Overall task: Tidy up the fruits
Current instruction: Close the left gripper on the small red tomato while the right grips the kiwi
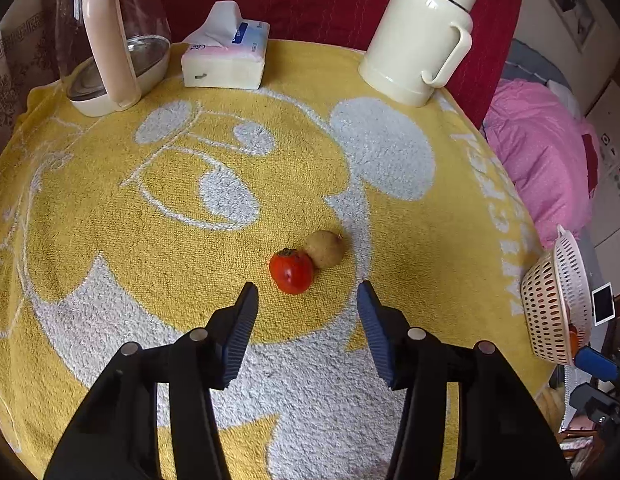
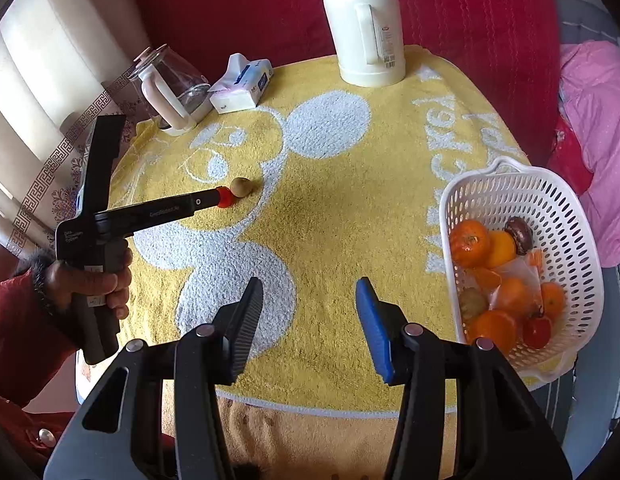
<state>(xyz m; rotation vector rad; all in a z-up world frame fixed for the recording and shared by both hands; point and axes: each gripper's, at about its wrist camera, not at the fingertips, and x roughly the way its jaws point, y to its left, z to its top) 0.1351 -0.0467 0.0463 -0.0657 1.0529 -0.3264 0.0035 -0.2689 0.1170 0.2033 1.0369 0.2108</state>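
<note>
While your left claw [image 1: 306, 294] hangs over the yellow towel [image 1: 109, 216], its jaws stand wide apart with nothing between them, and the red persimmon [image 1: 291, 271] lies just ahead of the gap. A brown kiwi [image 1: 324, 249] sits behind the persimmon, touching it. From your right camera that same left claw [image 2: 223, 196] appears side-on, so you cannot read its jaw gap there; its tip covers part of the persimmon [image 2: 225, 198], and only a red sliver shows beside the kiwi [image 2: 241, 187]. Whether the tip touches the fruit cannot be told from that angle. Your left hand [image 2: 89, 276] wraps the tool's handle, the sleeve cut off by the frame edge.

Your right claw [image 2: 310, 292] is likewise spread open and empty, above the towel's near edge. The white basket [image 2: 574, 240] stands to its right at the towel's edge, holding several oranges [image 2: 470, 243], one dark round fruit [image 2: 518, 230], a small red one [image 2: 536, 330] and a crumpled clear wrapper [image 2: 518, 276]; the fruit beneath the wrapper is hard to make out. In the left view the basket [image 1: 550, 300] is squeezed against the frame edge and its contents are mostly hidden.

At the far side stand a glass kettle [image 1: 109, 40], a tissue pack [image 1: 225, 56] and a cream flask [image 1: 422, 36]; the flask's top is cut off in the right view.
</note>
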